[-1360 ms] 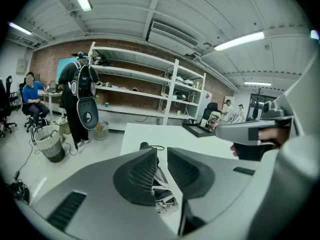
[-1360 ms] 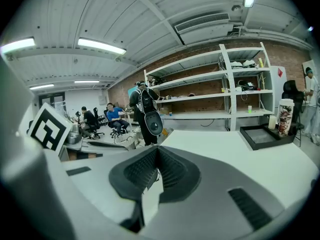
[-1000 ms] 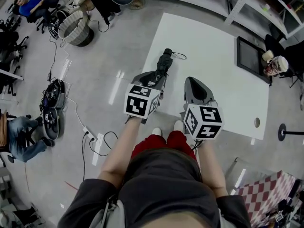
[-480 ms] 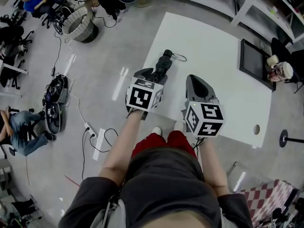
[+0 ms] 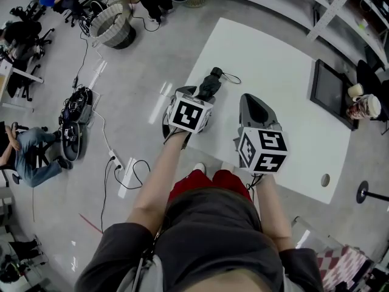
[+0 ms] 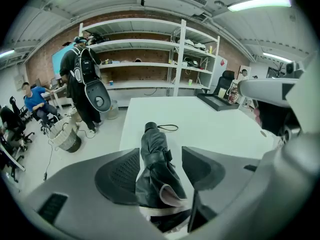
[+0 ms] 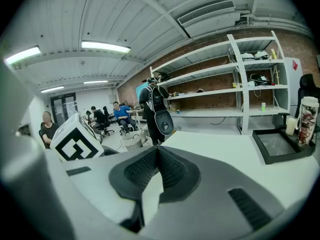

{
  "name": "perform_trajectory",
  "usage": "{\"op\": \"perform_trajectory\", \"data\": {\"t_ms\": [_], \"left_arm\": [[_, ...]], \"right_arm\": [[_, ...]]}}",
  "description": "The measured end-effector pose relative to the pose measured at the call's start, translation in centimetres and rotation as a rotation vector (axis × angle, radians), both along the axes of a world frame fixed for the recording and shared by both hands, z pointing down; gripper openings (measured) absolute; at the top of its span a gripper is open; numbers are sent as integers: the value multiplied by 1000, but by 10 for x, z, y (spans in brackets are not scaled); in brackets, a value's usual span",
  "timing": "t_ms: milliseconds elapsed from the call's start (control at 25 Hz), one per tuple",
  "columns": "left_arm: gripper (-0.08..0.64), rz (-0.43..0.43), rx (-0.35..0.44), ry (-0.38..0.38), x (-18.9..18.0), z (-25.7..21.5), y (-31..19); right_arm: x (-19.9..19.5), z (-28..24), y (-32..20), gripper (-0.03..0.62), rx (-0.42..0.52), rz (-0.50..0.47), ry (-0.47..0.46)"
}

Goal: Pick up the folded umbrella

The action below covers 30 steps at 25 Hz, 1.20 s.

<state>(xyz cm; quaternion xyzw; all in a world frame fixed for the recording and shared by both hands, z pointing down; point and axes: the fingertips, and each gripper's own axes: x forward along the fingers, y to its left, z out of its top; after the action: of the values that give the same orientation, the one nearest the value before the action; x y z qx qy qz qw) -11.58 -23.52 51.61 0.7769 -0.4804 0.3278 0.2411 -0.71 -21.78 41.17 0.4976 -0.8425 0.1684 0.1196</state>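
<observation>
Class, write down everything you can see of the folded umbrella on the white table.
The folded umbrella is black, its glossy fabric canopy bunched and wrapped by a strap. It lies flat near the white table's left edge, its round handle end, with a thin wrist loop, pointing toward the far side. Its near end sits between the open jaws of the left gripper, which have just been opening; neither pad clearly presses it.

Bright, even light from ceiling strip lamps (image 6: 260, 4); white worktop (image 5: 273, 59) nearly glares; the 2 gripper views bulge, with black corners.
</observation>
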Motion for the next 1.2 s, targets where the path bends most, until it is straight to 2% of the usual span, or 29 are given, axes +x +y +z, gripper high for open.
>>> {"op": "perform_trajectory", "data": {"t_ms": [320,640,1200], "left_arm": [[262,-43,-31,-56,7,15,-18],[265,-82,-100,-93,2,38,-19],[265,-127,-160,-99,-4,61,-27]], "right_arm": [[15,1,-18,18,-6,-41,-8],[13,11,-30,18,-29,-89,-17],[10,27,-44,18,-77,-136,-19]]}}
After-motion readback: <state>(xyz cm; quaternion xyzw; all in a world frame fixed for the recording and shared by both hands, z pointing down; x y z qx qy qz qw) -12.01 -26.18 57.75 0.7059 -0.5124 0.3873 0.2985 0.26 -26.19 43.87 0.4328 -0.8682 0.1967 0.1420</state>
